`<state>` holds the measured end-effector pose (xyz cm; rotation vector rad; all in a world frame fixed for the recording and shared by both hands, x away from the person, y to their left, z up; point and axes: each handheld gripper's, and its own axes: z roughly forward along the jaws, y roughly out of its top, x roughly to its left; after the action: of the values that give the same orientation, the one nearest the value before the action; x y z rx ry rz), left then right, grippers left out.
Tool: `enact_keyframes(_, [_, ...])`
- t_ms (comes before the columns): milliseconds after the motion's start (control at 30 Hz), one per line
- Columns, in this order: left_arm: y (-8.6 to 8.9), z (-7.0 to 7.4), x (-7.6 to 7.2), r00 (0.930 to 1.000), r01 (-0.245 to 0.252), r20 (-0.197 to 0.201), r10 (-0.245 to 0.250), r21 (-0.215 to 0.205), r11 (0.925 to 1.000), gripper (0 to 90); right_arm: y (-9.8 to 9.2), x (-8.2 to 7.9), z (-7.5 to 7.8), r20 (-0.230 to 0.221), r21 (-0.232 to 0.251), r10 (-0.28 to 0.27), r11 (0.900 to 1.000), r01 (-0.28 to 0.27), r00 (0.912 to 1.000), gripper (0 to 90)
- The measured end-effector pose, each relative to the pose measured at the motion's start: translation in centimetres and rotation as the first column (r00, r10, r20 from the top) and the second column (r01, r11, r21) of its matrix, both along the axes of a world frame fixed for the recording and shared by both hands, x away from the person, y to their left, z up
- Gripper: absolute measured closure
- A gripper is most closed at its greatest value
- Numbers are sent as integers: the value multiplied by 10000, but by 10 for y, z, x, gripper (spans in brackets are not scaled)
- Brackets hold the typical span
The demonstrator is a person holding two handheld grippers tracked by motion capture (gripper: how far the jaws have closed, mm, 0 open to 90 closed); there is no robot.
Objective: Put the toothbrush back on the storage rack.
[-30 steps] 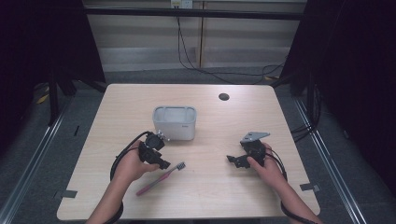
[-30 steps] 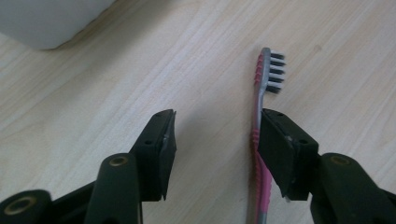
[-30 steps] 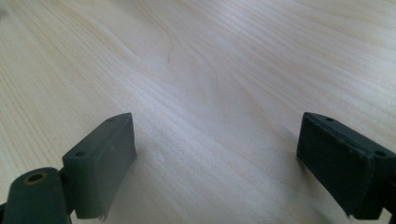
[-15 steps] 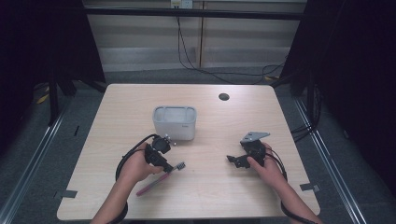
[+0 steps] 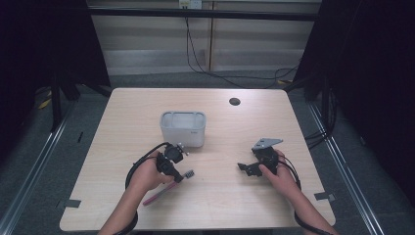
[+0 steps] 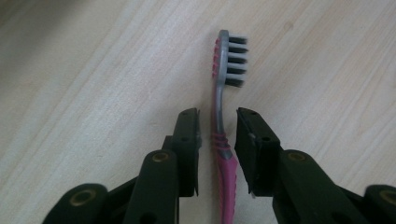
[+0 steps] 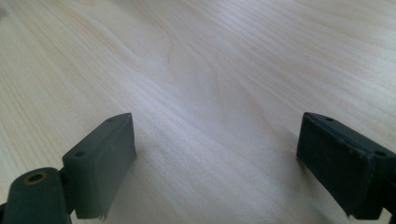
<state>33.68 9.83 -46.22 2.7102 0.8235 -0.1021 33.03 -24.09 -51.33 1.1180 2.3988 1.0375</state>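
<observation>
A pink-and-grey toothbrush (image 6: 223, 93) with dark bristles lies flat on the wooden table (image 5: 122, 122), near the front left (image 5: 164, 192). My left gripper (image 6: 218, 116) points down over its neck, with one jaw on each side. The jaws have just been closing, and thin gaps still show between the pads and the neck. In the high view the left gripper (image 5: 177, 172) sits just behind the brush head. My right gripper (image 5: 244, 169) rests low over bare wood at the front right. Its jaws stand wide open (image 7: 215, 135) with nothing between them.
A pale grey rectangular tub (image 5: 182, 128) stands mid-table, just behind the left hand. A small dark round hole (image 5: 234, 102) sits farther back on the right. Cables trail from both grippers. Dark floor and metal rails surround the table.
My left gripper has edged a little toward the toothbrush's head end and settled over its neck. The right hand has stayed still.
</observation>
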Motion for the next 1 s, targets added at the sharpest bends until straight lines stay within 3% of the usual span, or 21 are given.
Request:
enact_keyframes(200, [-4,-1,-1,9999,71,-95,-70,59,10000,754,0,0,0,1,1,2,10000,-2,10000,111])
enact_keyframes(433, [-9,-4,-1,9993,182,-342,-169,393,9991,802,0,0,0,4,-1,3,10000,-3,10000,111])
enact_keyframes(733, [-17,-4,-1,9988,392,-321,-367,830,9958,823,0,0,0,2,0,7,10000,-7,10000,111])
enact_keyframes(800, [-18,-4,-1,9989,383,-311,-359,824,9959,827,0,0,0,2,1,7,10000,-7,10000,111])
enact_keyframes(867, [-19,-4,-1,9990,176,-428,-149,616,9979,829,0,0,0,-4,5,-1,10000,1,10000,111])
enact_keyframes(1000, [-17,-1,0,9996,-33,-287,41,274,9996,830,0,0,0,3,1,9,10000,-9,10000,111])
